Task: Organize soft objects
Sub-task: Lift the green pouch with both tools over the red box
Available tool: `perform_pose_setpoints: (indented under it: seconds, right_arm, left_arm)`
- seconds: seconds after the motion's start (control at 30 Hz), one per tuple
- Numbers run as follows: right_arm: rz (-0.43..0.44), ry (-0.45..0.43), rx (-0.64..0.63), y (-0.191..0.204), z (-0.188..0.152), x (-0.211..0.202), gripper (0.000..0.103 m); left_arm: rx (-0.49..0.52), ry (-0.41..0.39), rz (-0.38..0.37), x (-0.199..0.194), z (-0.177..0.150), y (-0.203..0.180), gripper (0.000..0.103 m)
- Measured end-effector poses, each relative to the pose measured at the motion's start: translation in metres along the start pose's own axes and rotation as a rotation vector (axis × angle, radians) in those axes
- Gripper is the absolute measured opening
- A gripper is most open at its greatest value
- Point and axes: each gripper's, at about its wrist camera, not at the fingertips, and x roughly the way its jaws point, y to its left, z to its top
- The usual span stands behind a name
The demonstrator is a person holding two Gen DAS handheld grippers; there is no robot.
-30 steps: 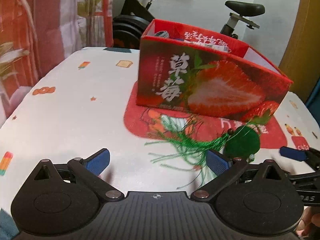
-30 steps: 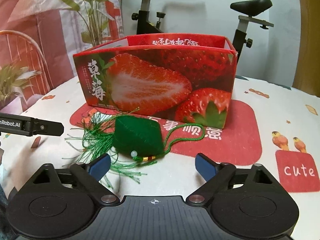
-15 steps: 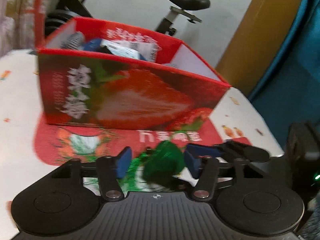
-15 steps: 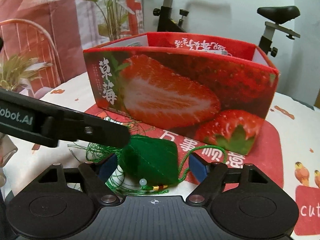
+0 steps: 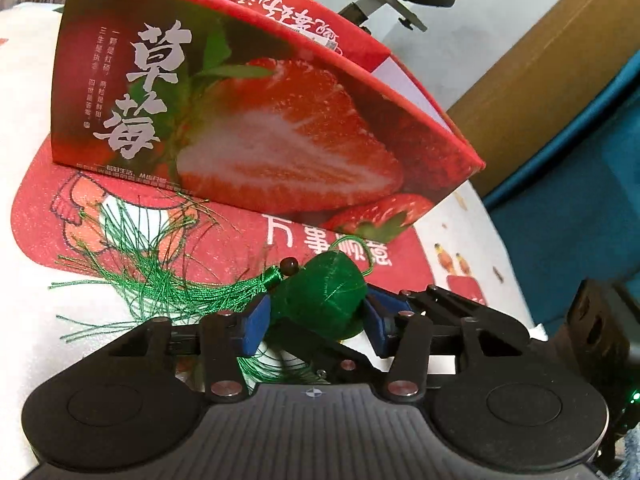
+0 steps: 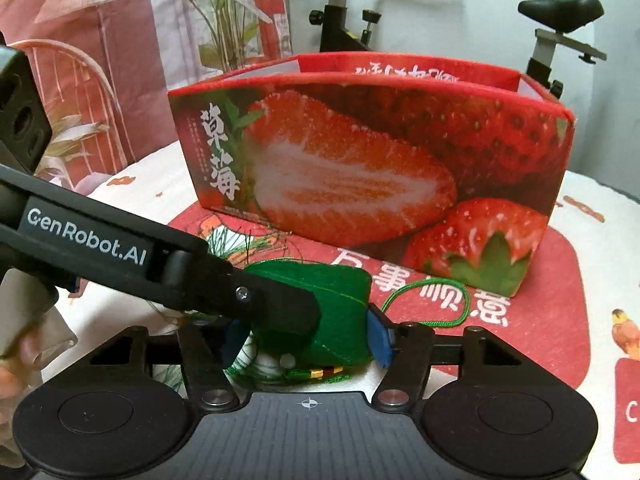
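A green fabric sachet (image 5: 324, 300) with a long green tassel (image 5: 160, 276) lies on the table in front of a red strawberry-printed box (image 5: 248, 120). My left gripper (image 5: 316, 322) is shut on the sachet, blue pads against both sides. My right gripper (image 6: 306, 338) is also shut on the sachet (image 6: 344, 312) from its own side. In the right wrist view the left gripper's black finger (image 6: 248, 292) crosses over the sachet and hides its left part. The sachet's green cord loop (image 6: 432, 300) lies to the right.
The box (image 6: 380, 168) stands on a red mat (image 6: 540, 292) on a white printed tablecloth (image 5: 60, 352). Packets show inside the box. An exercise bike (image 6: 560, 20) and a plant (image 6: 224, 20) stand behind the table.
Both grippers moved in from either side and closed on the green sachet. The left gripper swung right, toward the right gripper.
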Motion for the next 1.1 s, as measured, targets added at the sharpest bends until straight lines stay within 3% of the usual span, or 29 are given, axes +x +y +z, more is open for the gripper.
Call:
perform_pose_setpoints:
  seconds: [0.43, 0.53, 0.83, 0.97, 1.03, 1.1]
  right_arm:
    - [0.005, -0.131, -0.066, 0.024, 0.042, -0.058, 0.056]
    - [0.036, -0.167, -0.051, 0.026, 0.065, -0.079, 0.055]
    - [0.069, -0.285, -0.192, 0.045, 0.152, -0.141, 0.055]
    - [0.09, -0.301, -0.201, 0.044, 0.188, -0.151, 0.055]
    - [0.079, -0.309, -0.226, 0.044, 0.204, -0.153, 0.055]
    - [0.068, -0.317, -0.244, 0.043, 0.218, -0.153, 0.055]
  left_arm:
    - [0.077, -0.143, -0.018, -0.067, 0.014, -0.036, 0.051]
    - [0.127, -0.192, -0.018, -0.093, 0.026, -0.052, 0.051]
    - [0.235, -0.336, -0.025, -0.164, 0.073, -0.101, 0.052]
    - [0.278, -0.393, -0.003, -0.18, 0.095, -0.118, 0.052]
    - [0.288, -0.421, -0.005, -0.182, 0.108, -0.124, 0.059]
    - [0.282, -0.437, -0.01, -0.18, 0.12, -0.125, 0.059]
